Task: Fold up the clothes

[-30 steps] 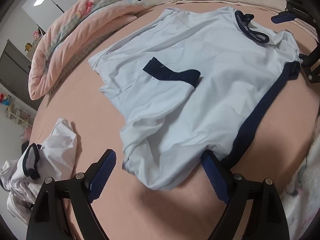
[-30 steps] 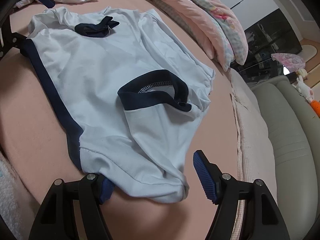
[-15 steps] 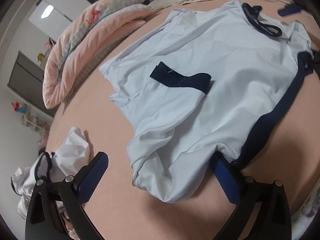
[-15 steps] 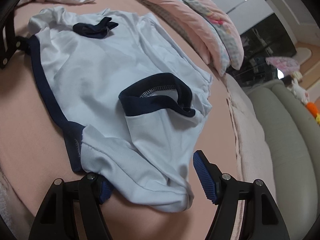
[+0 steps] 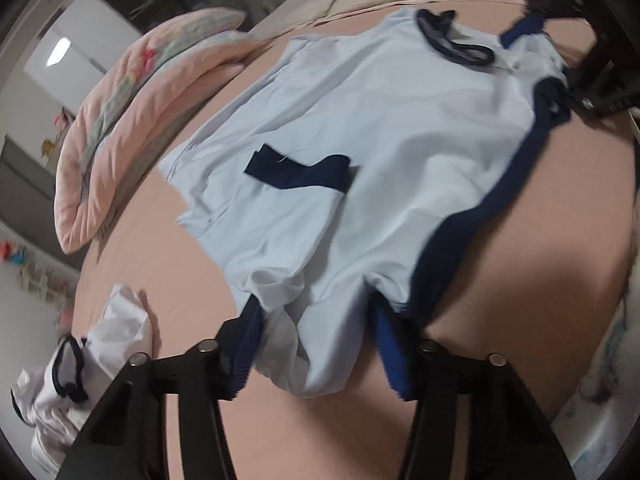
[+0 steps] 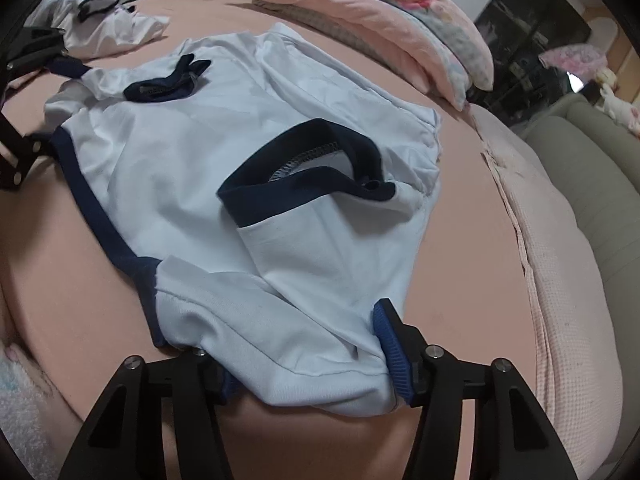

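Shirt (image 5: 384,152) flat on bed (image 5: 520,240), sleeves tucked in — crosswise fold left. Both grippers (image 5: 316,344) (image 6: 312,356) closing on bunched cloth at opposite ends; second shirt (image 5: 96,360) untouched.

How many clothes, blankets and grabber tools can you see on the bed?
Clothes: 2, the light blue shirt spread flat and the white shirt crumpled beside it.
Blankets: 1, the pink blanket folded along the edge.
Grabber tools: 2, the left gripper and the right gripper, both closing with shirt fabric between their jaws.
Total: 5
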Demonstrator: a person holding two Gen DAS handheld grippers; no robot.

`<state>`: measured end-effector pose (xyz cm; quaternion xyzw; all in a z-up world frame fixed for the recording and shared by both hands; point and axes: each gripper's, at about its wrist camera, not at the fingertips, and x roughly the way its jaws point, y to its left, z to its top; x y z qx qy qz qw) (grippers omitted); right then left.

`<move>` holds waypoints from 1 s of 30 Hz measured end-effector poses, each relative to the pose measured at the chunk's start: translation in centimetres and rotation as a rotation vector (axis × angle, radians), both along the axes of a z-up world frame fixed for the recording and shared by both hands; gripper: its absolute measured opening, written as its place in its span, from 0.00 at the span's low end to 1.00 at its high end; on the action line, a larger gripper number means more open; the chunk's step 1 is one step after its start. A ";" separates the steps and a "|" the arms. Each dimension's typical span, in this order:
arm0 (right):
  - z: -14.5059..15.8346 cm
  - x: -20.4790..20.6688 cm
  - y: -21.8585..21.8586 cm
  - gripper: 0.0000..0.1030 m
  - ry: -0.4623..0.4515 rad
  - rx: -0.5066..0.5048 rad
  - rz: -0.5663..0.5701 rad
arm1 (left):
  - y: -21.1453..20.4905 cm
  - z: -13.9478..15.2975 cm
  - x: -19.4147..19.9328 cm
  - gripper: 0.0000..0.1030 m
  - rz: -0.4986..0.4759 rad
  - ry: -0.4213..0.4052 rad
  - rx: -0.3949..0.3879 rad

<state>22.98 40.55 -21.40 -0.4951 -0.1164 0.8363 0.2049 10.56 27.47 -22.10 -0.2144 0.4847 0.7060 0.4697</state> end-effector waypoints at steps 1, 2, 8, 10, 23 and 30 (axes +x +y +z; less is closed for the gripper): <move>0.0 -0.1 -0.3 0.51 -0.010 0.017 0.010 | 0.0 0.0 0.0 0.43 -0.006 -0.010 0.000; 0.0 -0.3 -0.5 0.51 -0.021 0.035 0.020 | 0.0 0.1 -0.1 0.42 -0.008 -0.024 0.001; -1.6 -1.2 -5.0 0.52 -0.131 0.399 0.137 | 0.4 0.5 -1.7 0.39 0.008 -0.162 -0.005; -1.5 -1.6 -4.8 0.52 -0.151 0.383 0.117 | 0.5 0.6 -2.0 0.39 0.025 -0.196 -0.004; -1.6 -1.9 -3.9 0.22 -0.148 0.229 0.090 | -0.1 0.3 -3.2 1.00 0.321 -0.182 0.098; -0.4 -2.1 -2.5 0.17 -0.112 0.111 0.016 | -1.2 0.4 -5.7 0.84 0.391 -0.429 0.140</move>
